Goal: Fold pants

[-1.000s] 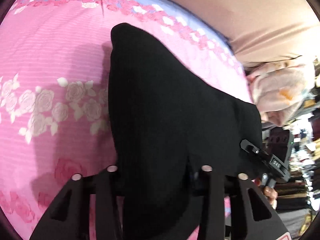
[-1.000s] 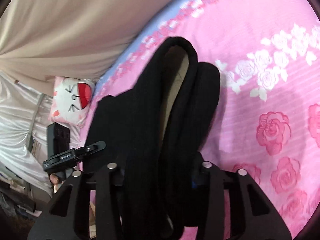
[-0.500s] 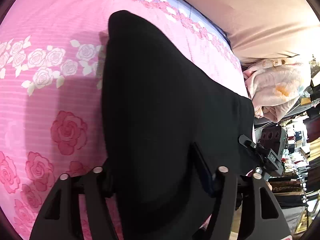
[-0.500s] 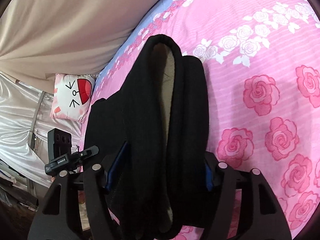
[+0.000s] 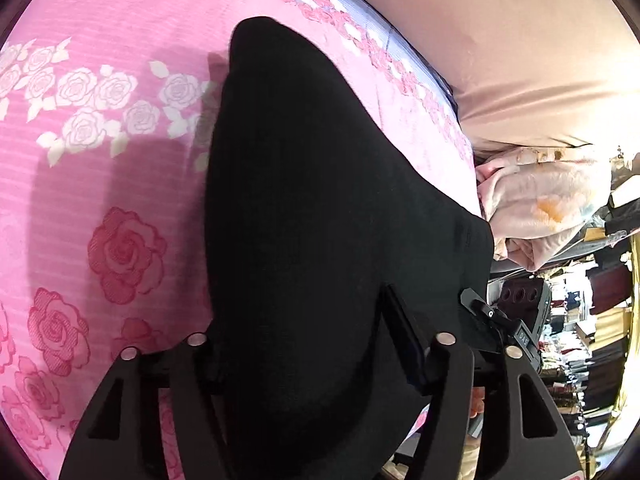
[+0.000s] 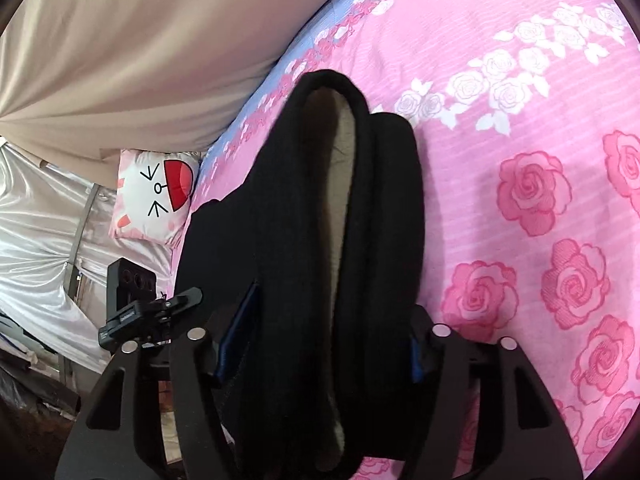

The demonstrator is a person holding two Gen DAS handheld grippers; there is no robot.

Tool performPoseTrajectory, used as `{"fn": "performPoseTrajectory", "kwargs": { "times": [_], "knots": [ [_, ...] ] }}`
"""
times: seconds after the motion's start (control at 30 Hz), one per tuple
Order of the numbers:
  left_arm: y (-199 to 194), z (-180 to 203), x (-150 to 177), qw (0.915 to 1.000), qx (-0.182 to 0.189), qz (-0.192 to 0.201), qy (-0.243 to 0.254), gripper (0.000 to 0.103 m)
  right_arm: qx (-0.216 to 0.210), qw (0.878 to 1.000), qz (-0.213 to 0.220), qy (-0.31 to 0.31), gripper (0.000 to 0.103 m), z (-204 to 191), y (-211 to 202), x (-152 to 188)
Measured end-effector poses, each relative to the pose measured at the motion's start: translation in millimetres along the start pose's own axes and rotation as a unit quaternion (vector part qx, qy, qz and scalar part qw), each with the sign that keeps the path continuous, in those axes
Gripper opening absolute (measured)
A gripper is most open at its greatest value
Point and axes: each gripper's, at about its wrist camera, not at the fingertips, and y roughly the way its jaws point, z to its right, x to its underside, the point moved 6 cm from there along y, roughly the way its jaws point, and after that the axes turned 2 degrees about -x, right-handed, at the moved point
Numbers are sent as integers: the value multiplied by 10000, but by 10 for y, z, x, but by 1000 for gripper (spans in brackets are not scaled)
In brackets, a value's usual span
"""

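Black, thick knit pants with a pale fleecy lining lie doubled over on a pink bedsheet printed with red and white roses. In the right wrist view the garment shows as stacked black layers with the pale lining exposed in the cleft between them, the rounded fold pointing away from the camera; in the left wrist view the same pants present one smooth black face with no lining visible.

The left gripper has its fingers spread on either side of the near end of the bundle, and the cloth fills the gap between them; whether the pads press the cloth cannot be told. The right gripper likewise stands with its blue-padded fingers parted around the near end, the layers bulging between them; a firm pinch cannot be confirmed. Each view shows the other gripper just beside the pants' far edge.

Judged from the layering, at least one fold is already made and the bundle is compact. What seems to remain is to let go, and perhaps to make one more fold or flatten the stack; the near end is hidden by the fingers, so its alignment cannot be assessed.

No container appears in either view. Beyond the sheet's blue floral border hangs a beige draped cloth. A white square cushion with a cartoon cat face lies at one corner of the bed, and a crumpled pale pink blanket at the other.
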Motion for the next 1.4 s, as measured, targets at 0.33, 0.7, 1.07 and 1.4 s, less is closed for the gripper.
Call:
{"fn": "performPoseTrajectory", "kwargs": {
  "times": [0.33,0.7,1.07,1.4],
  "knots": [
    [-210,249,45,9972,-348,287,598,30,-16,9989,326,-324,34,-322,-194,14],
    [-1185,1009,133,9805,12,1134,1604,30,-257,9848,1071,-1346,34,-1274,-893,-52],
    [-2181,1866,-73,9328,70,2447,2644,30,-323,9423,2034,-2639,34,-2375,-1537,-420],
    [-2736,2357,-416,8836,-71,3443,3172,30,-233,8989,2748,-3404,34,-3132,-1760,-951]
  ]
}}
